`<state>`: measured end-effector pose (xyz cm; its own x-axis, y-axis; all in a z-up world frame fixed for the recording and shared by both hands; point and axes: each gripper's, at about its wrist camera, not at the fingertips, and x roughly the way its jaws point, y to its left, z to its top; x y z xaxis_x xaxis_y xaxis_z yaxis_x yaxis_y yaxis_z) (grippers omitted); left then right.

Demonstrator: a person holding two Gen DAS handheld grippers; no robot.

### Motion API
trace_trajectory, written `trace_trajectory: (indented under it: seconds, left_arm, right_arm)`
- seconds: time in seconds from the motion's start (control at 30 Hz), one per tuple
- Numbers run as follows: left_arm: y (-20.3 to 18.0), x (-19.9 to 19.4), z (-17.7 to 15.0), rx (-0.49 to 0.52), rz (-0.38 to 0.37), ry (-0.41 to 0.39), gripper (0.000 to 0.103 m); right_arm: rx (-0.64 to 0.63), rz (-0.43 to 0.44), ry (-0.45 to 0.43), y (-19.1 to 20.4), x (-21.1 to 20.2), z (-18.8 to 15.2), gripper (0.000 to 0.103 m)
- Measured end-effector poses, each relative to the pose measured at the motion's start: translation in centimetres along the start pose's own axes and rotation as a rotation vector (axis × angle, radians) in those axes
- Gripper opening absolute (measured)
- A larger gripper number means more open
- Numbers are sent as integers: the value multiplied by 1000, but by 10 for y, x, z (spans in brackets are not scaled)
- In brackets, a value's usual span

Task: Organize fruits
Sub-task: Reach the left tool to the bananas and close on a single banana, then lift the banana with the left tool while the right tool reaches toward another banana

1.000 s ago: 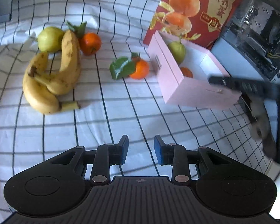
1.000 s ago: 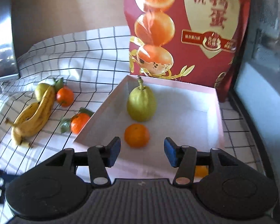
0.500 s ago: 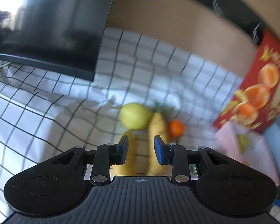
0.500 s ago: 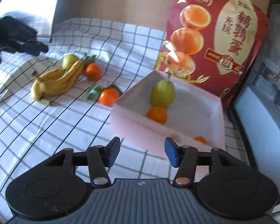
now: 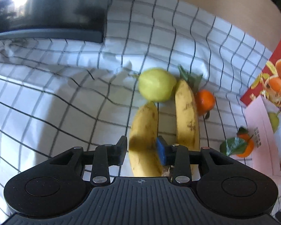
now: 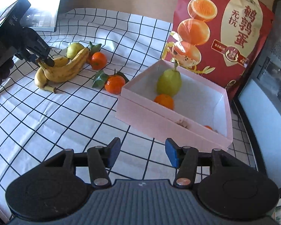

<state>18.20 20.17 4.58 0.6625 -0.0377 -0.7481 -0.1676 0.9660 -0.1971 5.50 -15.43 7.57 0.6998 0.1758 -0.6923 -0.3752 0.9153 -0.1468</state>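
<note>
Our left gripper (image 5: 142, 148) straddles one banana (image 5: 144, 131) of the bunch (image 6: 61, 69) on the checked cloth (image 6: 46, 112); we cannot tell whether it grips yet. Our right gripper (image 6: 142, 152) hangs spread and empty before the pink box (image 6: 159, 123), which holds a pear (image 6: 169, 82) and an orange (image 6: 164, 101).

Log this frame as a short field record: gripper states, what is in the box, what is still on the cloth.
left gripper: fingers open, straddling one banana of the bunch
right gripper: open, holding nothing, near the pink box
in box: pear, tangerine, small orange piece at the near corner
on cloth: banana bunch, second pear, two leafy tangerines
</note>
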Motion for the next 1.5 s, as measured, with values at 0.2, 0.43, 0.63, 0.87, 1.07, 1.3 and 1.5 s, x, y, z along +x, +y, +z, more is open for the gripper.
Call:
trace_trajectory:
  seconds: [0.2, 0.43, 0.63, 0.87, 1.07, 1.3, 1.5]
  left_arm:
    - [-27, -15, 15, 69, -137, -19, 38]
    - [-75, 24, 9, 236, -56, 79, 38]
    - [-77, 46, 1, 283, -22, 149, 42]
    - [-79, 42, -3, 297, -40, 172, 42]
    - [-81, 22, -23, 260, -91, 155, 41]
    - [-82, -3, -60, 186, -227, 231, 42]
    - [-92, -24, -91, 168, -303, 283, 42]
  right_arm:
    - [1, 16, 24, 5, 3, -8, 53]
    - [-41, 36, 17, 19, 0, -11, 53]
    - [-55, 13, 19, 18, -5, -17, 53]
    - [-13, 5, 47, 11, -2, -24, 53]
    - [-12, 11, 54, 12, 3, -24, 53]
    - [-38, 35, 56, 16, 8, -22, 53]
    - [-52, 37, 60, 18, 10, -22, 53]
